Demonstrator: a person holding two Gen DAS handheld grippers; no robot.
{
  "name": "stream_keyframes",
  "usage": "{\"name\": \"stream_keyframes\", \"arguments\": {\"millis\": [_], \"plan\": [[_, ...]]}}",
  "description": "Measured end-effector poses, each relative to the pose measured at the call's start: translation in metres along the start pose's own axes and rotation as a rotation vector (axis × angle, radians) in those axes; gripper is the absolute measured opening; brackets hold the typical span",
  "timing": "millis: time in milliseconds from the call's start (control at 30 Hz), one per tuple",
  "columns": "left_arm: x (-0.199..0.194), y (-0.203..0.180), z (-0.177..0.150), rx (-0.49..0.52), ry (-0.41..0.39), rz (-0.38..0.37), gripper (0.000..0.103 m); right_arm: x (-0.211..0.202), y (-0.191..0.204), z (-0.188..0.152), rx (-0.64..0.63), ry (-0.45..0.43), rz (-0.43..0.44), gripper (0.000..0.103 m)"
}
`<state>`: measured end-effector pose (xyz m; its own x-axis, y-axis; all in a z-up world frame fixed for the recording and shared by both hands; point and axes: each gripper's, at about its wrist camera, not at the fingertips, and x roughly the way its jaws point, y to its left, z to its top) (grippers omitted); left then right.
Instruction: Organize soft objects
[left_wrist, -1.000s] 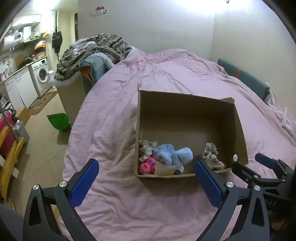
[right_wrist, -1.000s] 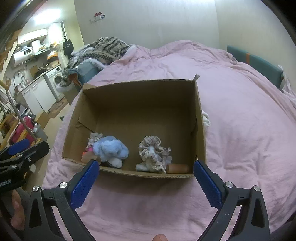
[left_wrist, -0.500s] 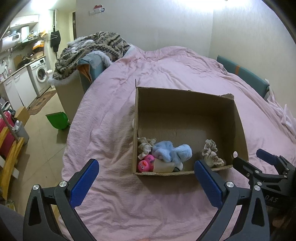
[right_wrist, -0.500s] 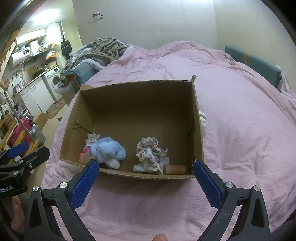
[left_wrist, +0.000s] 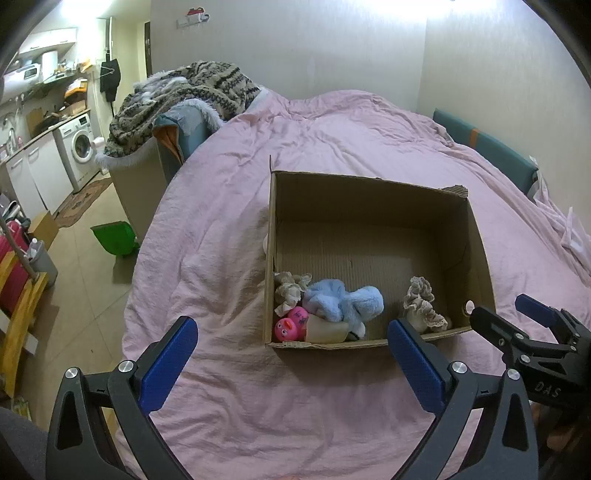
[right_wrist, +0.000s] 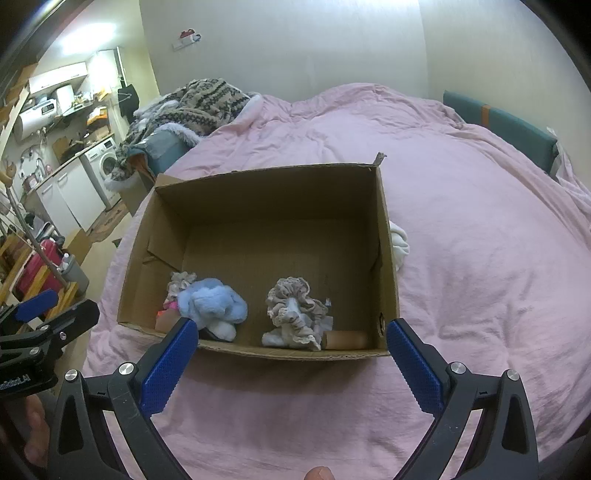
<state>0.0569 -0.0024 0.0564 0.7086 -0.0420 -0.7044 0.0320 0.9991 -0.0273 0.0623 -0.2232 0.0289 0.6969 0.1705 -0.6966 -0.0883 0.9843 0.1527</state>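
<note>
A wide bed under a wrinkled pink cotton cover (left_wrist: 332, 147) filled both views. On it sat an open brown cardboard box (left_wrist: 369, 206), its far half bare. The soft things lay along the box's near wall. A fluffy light-blue plush toy (left_wrist: 343, 302) sat left of the middle, touching a small beige frilled cloth bundle (left_wrist: 290, 290) in the near left corner. Just beside the blue plush, against the near wall, were a pink rubber duck (left_wrist: 285, 328) and a cream soft piece (left_wrist: 327, 331). A larger beige frilled cloth bundle (right_wrist: 295, 314) stood apart to the right, with a short brown cardboard tube (right_wrist: 345, 339) touching it near the right corner. A white cloth (right_wrist: 399, 243) lay on the bed outside the box's right wall.

The left claw (left_wrist: 291, 354) hovered over the bed short of the box, its blue-padded jaws spread wide and empty. The right claw (right_wrist: 288, 352) hung likewise, jaws apart, gripping nothing.
</note>
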Motion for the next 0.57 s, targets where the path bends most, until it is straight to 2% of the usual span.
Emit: {"name": "stream_keyframes", "arguments": {"millis": [567], "plan": [[0.0023, -0.0011, 0.0002, -0.006, 0.005, 0.002, 0.102, -0.0005, 0.0011, -0.0007, -0.002, 0.000, 0.001, 0.103]]}}
